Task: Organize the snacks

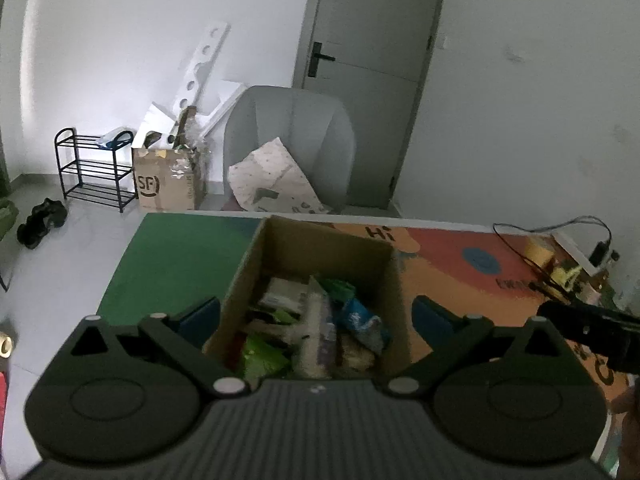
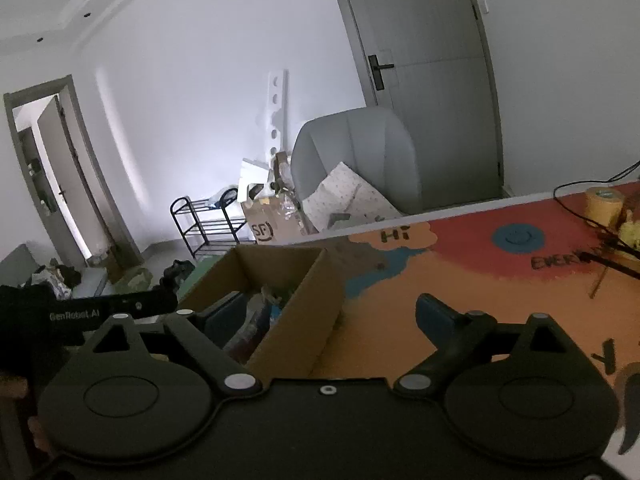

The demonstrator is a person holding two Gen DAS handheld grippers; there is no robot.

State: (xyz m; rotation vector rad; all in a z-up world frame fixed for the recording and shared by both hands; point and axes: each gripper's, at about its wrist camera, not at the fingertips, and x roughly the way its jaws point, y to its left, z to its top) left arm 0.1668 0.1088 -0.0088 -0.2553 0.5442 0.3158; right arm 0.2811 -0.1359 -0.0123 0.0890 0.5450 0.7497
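Observation:
An open cardboard box (image 1: pixel 256 264) stands on the colourful table mat (image 1: pixel 460 280). It holds several snack packets, among them a green one (image 1: pixel 260 354), a blue one (image 1: pixel 362 320) and a pale tall one (image 1: pixel 316 320). My left gripper (image 1: pixel 316 314) is open, its blue-padded fingers (image 1: pixel 200 316) straddling the box from above the near side, empty. My right gripper (image 2: pixel 324 316) is open and empty, to the right of the box (image 2: pixel 296 320), its left finger (image 2: pixel 224 316) over the box's inside. The left gripper's body (image 2: pixel 80 312) shows at the left of the right wrist view.
A grey armchair (image 1: pixel 288 136) with a patterned paper bag stands behind the table. Cables and small items (image 1: pixel 568 272) and a tape roll (image 2: pixel 604 200) lie at the table's right end. A shoe rack (image 1: pixel 94 168) and an SF carton (image 1: pixel 164 184) stand on the floor.

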